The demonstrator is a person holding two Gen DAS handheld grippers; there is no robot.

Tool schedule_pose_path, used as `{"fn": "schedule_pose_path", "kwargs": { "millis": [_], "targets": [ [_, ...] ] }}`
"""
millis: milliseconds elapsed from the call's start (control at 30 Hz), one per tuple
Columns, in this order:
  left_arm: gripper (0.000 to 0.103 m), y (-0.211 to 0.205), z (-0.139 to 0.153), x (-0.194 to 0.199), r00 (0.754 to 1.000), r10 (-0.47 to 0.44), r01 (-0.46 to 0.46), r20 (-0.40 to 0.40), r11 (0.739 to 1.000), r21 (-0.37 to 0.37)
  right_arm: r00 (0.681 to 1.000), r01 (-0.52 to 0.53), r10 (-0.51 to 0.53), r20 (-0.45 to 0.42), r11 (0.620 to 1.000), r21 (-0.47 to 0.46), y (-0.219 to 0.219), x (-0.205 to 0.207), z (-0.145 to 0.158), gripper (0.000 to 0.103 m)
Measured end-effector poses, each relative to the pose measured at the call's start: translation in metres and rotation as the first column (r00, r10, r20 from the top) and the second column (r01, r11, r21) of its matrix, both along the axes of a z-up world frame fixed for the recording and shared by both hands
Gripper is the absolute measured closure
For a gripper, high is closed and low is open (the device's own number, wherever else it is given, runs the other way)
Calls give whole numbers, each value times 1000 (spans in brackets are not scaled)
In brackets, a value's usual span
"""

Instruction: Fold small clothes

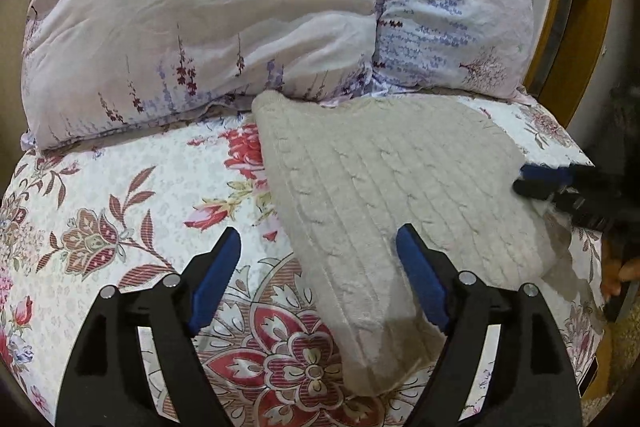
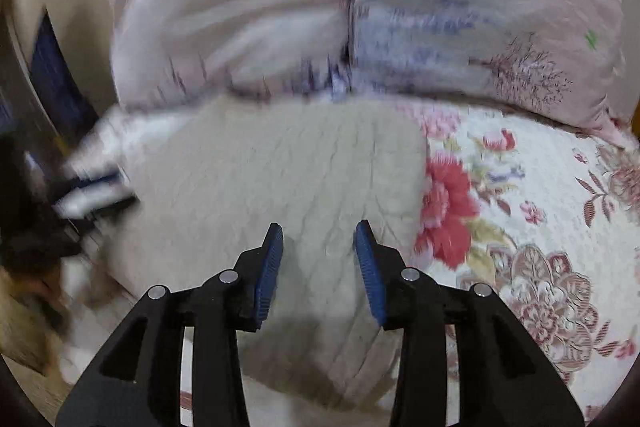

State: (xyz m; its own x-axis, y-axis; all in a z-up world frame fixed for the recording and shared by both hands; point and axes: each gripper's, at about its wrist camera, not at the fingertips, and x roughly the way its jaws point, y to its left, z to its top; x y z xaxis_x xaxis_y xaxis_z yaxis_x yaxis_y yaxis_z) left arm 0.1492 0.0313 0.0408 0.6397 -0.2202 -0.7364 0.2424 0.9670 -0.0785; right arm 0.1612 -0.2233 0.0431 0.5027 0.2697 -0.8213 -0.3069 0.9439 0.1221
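The cream cable-knit sweater [image 1: 384, 211] lies slanted on the flowery bed sheet [image 1: 120, 211], far edge hidden under the pillow [image 1: 208, 19]. Left tool [image 1: 318, 241] and right tool [image 2: 319, 233] gape wide, holding nothing.

**Cream knit garment spread on a floral bed, seen from the left wrist**

A cream cable-knit garment [image 1: 384, 203] is laid flat on a floral bedspread [image 1: 112, 211], its far edge touching a large pale pillow [image 1: 224, 15] printed with lavender sprigs. The left gripper [image 1: 318, 247] is held above the near part of the bed with its blue-padded jaws spread wide; nothing is gripped between them. The right finger is seen over the knit, the left over the bedspread. At the right edge, the right gripper [image 1: 560, 191] is seen at the garment's border; its jaw state cannot be made out.
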Motion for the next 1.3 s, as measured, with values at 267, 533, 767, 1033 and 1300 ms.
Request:
{"fn": "schedule_pose_path", "kwargs": {
  "millis": [267, 533, 767, 1033, 1300],
  "targets": [
    [23, -1, -4, 7, 1000, 26, -26, 10, 1000, -6, 997, 72, -72, -1, 997, 30, -11, 1, 1, 51],
    [9, 25, 12, -40, 996, 56, -48, 75, 993, -105, 980, 155, -169, 104, 979, 133, -41, -54, 32, 10],
    [2, 26, 7, -65, 993, 105, -100, 52, 991, -90, 952, 261, -273, 139, 960, 100, -48, -80, 35, 1],
    [2, 17, -10, -77, 990, 136, -137, -30, 990, -42, 959, 275, -283, 32, 950, 149, -47, -89, 19, 1],
    [2, -13, -19, -83, 991, 129, -125, -46, 989, 81, 976, 214, -216, 35, 976, 38, -9, -99, 8, 1]
  ]
}}
